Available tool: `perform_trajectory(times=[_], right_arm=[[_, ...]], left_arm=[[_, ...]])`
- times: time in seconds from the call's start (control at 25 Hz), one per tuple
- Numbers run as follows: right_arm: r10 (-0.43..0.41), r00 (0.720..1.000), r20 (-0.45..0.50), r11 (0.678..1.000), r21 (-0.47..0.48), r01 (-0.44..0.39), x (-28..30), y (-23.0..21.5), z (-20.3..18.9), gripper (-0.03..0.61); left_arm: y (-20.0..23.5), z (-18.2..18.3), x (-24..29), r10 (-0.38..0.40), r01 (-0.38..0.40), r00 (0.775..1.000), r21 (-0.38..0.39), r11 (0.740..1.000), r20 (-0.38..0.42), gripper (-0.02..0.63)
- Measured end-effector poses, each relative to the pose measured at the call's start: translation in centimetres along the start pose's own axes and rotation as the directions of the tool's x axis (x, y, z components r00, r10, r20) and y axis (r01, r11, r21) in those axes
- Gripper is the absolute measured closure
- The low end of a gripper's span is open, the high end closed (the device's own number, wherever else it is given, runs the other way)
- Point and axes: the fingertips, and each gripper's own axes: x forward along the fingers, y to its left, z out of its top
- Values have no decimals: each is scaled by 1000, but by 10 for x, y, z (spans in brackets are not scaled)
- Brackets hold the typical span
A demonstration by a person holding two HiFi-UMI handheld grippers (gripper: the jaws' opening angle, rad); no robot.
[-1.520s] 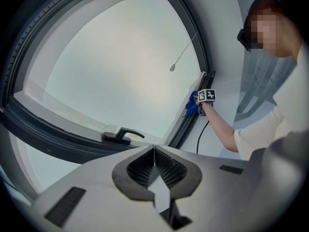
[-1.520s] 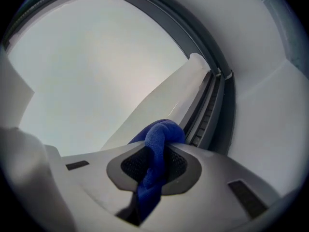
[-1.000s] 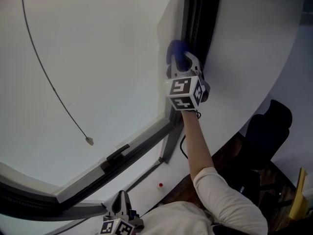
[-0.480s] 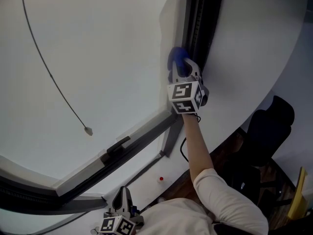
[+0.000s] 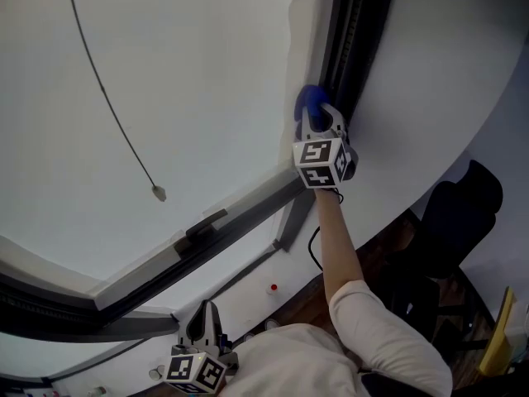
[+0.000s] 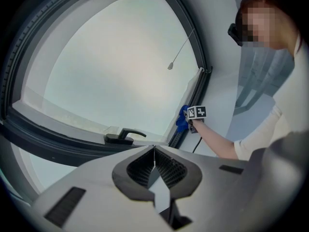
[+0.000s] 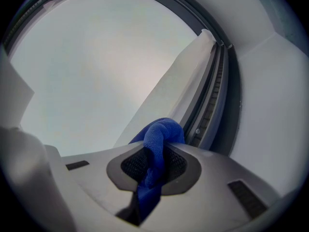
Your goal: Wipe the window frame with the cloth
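Largest: pale window pane (image 5: 190, 81), filling most of the head view, with a thin pull cord (image 5: 107, 98) hanging across it. Bounding the pane, the window frame (image 5: 355, 48): a dark grooved channel at the right edge and a grey lower rail carrying a black handle (image 5: 207, 223). Beyond the frame, white wall; at lower right, a dark chair (image 5: 450, 222), well apart from the work.

Reaching up along the channel, an outstretched arm (image 5: 335, 238) with the right tool (image 5: 318, 122) at its end, marker cube turned toward the head camera. Clamped between that tool's jaws, the cloth (image 7: 157, 139): blue, with a bunched fold protruding past the tips and a tail trailing back between the pads. Judged purpose of that hold: contact through soft fabric rather than hard jaw tips. Cloth set against the seam between the white inner strip (image 7: 178, 86) and the dark channel, partway up the upright; consistent with a wiping stroke along that member.

Smallest: left tool (image 5: 207, 325), low near the body and well apart from the frame, jaws closed tip to tip on nothing. Presumably parked, with no second grip needed for wiping.
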Motion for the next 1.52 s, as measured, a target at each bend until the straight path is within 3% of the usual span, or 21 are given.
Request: perform_trajectory(times=[0.28,0.56,0.8,1.52], right_arm=[[10,999,-33,1000,11,-9,-2,20,-29,525],[18,999,-49,997,73,-14,-2,32,-44,525],[34,998,-61,994,106,-27,-2,41,-57,526],[135,979,-154,978,179,-107,-5,81,-110,526]], left_arm=[[-12,-1,8,-30,34,999,174,984,-24,603],[-34,-4,29,-100,117,993,334,935,-70,603],[-53,-5,40,-181,201,979,335,921,-88,603],[-45,-17,39,-163,186,980,250,950,-110,603]])
